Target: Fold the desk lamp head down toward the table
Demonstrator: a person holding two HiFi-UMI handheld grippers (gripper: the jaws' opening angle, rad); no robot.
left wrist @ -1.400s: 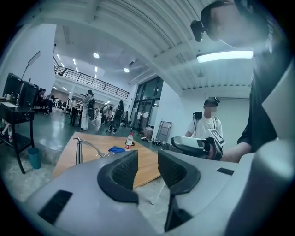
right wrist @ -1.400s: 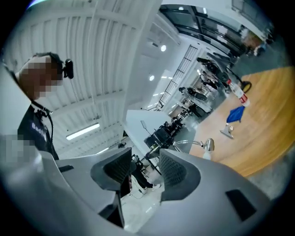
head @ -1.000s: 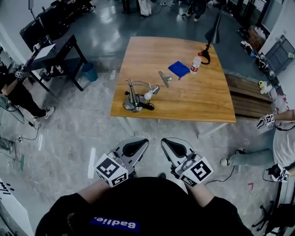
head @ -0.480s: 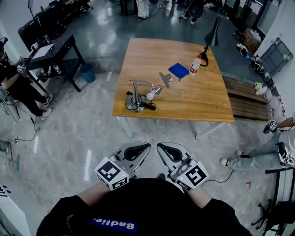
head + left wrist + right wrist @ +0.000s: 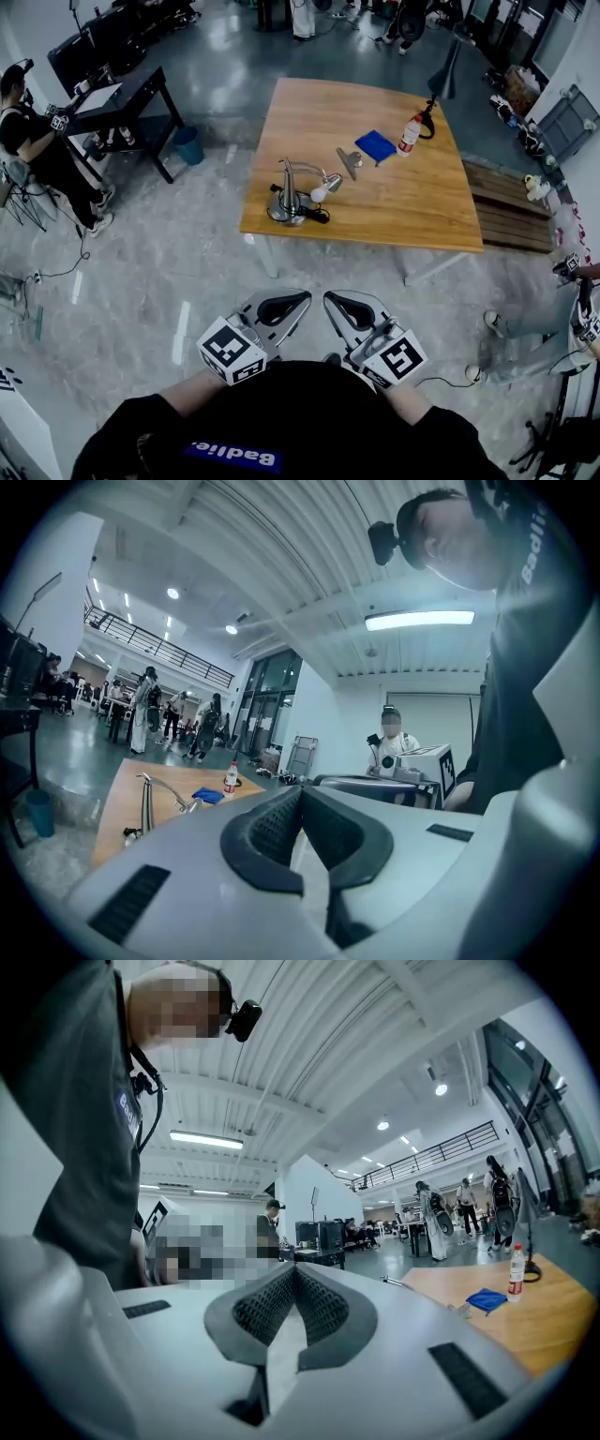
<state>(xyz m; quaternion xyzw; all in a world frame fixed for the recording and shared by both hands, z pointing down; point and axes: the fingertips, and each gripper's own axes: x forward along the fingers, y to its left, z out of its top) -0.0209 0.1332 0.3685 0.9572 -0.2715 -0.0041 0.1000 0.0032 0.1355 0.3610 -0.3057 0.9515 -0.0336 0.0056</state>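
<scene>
A silver desk lamp stands on the near left part of a wooden table, its arm bent over and its head with a white bulb pointing right. In the left gripper view the lamp shows far off at the left. Both grippers hang close to my body, well short of the table, over the floor. My left gripper is shut with nothing in it. My right gripper is shut and empty too.
On the table lie a grey clip-like tool, a blue cloth and a plastic bottle. A black floor lamp stands at the far right corner. A dark desk and a seated person are at the left.
My view has shifted toward the table, which now sits further right in the picture. Both grippers stay shut near my body.
</scene>
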